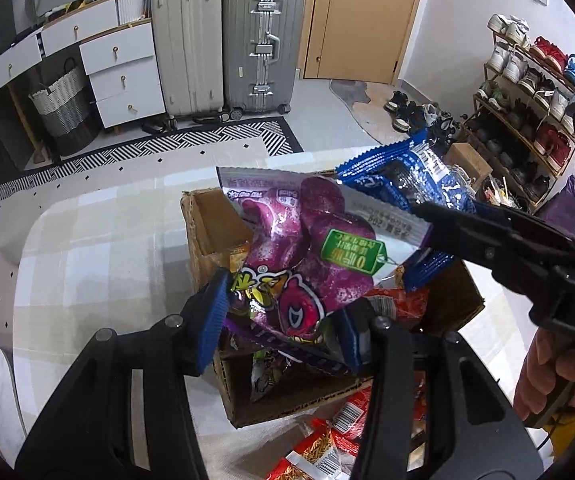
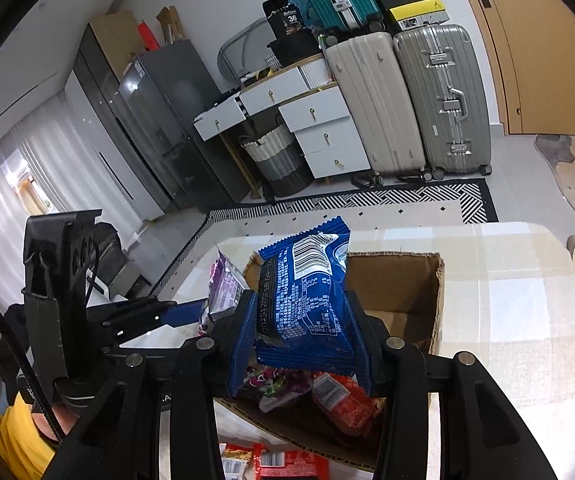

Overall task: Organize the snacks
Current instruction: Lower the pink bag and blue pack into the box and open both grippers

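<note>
Over open cardboard box (image 2: 435, 288) on checked tablecloth (image 2: 507, 320): L gripper (image 1: 283, 320) clamps purple candy bag (image 1: 307, 256), R gripper (image 2: 301, 332) clamps blue snack pack (image 2: 307, 300). Box's far half bare; red packets (image 2: 343, 404) inside partly hidden.

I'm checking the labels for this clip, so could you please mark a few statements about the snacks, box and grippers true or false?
1. The left gripper holds a purple bag. True.
2. The right gripper is empty. False: it grips a blue packet.
3. The cardboard box already holds snacks. True.
4. Red packets lie on the table outside the box. True.
5. The box is closed. False: its top is open.
</note>
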`<state>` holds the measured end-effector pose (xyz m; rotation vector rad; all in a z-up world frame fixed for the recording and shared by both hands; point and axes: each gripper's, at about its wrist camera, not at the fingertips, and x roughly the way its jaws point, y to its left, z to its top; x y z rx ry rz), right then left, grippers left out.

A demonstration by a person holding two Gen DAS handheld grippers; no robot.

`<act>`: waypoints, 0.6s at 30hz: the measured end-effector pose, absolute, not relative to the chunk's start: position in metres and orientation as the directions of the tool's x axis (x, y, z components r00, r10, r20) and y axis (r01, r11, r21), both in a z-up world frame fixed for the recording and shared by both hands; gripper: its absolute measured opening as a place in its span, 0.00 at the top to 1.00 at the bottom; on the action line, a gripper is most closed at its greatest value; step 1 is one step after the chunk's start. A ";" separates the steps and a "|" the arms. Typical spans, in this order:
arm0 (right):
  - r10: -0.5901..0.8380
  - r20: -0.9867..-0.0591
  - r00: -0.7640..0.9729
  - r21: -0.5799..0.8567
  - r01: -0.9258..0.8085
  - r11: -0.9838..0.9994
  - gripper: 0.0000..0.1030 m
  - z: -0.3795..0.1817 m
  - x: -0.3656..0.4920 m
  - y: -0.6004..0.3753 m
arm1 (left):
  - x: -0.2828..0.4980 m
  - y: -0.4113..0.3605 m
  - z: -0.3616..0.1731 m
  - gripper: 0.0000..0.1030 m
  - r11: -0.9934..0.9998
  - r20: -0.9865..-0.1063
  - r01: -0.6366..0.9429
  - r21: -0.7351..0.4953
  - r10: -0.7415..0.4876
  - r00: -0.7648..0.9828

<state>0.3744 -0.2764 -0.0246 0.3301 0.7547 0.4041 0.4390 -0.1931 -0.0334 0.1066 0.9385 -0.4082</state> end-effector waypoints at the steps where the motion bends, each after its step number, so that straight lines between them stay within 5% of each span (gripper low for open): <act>1: 0.462 -0.597 0.656 0.425 -0.230 0.876 0.59 -0.027 0.375 -0.276 | 0.441 -0.193 -0.035 0.56 0.919 -0.803 0.385 -0.087 -0.293 0.519; 18: 0.450 -0.647 0.615 0.419 -0.207 0.884 0.59 -0.043 0.374 -0.267 | 0.430 -0.175 -0.042 0.42 0.922 -0.803 0.375 -0.094 -0.293 0.519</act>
